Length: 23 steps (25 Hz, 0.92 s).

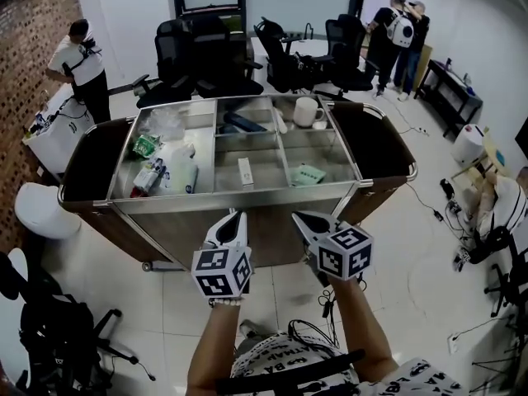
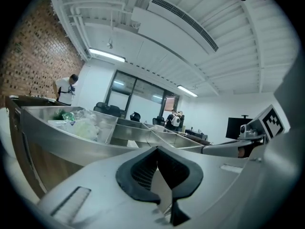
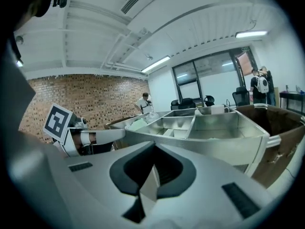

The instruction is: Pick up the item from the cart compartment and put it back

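A steel cart (image 1: 247,195) stands in front of me with several open compartments. The left one holds green packets (image 1: 146,145), a clear bag and a white bottle (image 1: 183,174). A small white box (image 1: 245,170) lies in the middle front one, a green packet (image 1: 307,174) in the right front one, and a white mug (image 1: 307,111) at the back right. My left gripper (image 1: 235,214) and right gripper (image 1: 299,215) hover side by side just short of the cart's near wall. Both are shut and hold nothing. The left gripper view (image 2: 157,149) and the right gripper view (image 3: 153,147) show pads pressed together.
Brown drop-leaf panels (image 1: 375,151) flank the cart on both sides. Black office chairs (image 1: 206,56) crowd the space behind it. People stand at the back left (image 1: 82,64) and back right (image 1: 400,35). A white bin (image 1: 37,213) sits at the left, and cables (image 1: 326,304) lie on the floor.
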Available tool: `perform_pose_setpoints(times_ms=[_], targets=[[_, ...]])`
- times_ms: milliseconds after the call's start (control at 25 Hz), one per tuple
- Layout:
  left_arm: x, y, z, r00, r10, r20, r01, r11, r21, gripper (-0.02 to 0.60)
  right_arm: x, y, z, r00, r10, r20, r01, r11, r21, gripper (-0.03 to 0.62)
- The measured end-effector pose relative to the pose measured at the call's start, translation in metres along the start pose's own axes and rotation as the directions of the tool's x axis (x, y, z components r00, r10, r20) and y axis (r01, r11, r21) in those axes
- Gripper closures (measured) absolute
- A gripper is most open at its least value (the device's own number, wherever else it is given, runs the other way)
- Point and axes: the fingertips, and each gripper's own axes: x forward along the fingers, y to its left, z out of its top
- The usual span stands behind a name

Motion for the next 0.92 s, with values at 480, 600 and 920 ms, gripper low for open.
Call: perform_pose_setpoints(times_ms=[480, 600, 920], targets=[[-0.014, -0.033, -0.024, 0.999, 0.049, -0.019, -0.049, 0.999, -0.007, 0.581, -0.034, -0.005, -0.019, 0.998, 0.057, 0.007, -0.057, 0.998, 0.031, 0.594], [-0.017, -0.036, -0.023, 0.998, 0.057, -0.015, -0.057, 0.998, -0.011, 0.581, -0.037, -0.002, -0.016, 0.997, 0.074, 0.012, -0.075, 0.997, 0.026, 0.594], [-0.017, -0.038, -0.017, 0.998, 0.060, 0.000, -0.060, 0.998, -0.008, 0.581, -0.036, 0.002, -0.010, 0.996, 0.089, 0.021, -0.089, 0.996, -0.002, 0.594]])
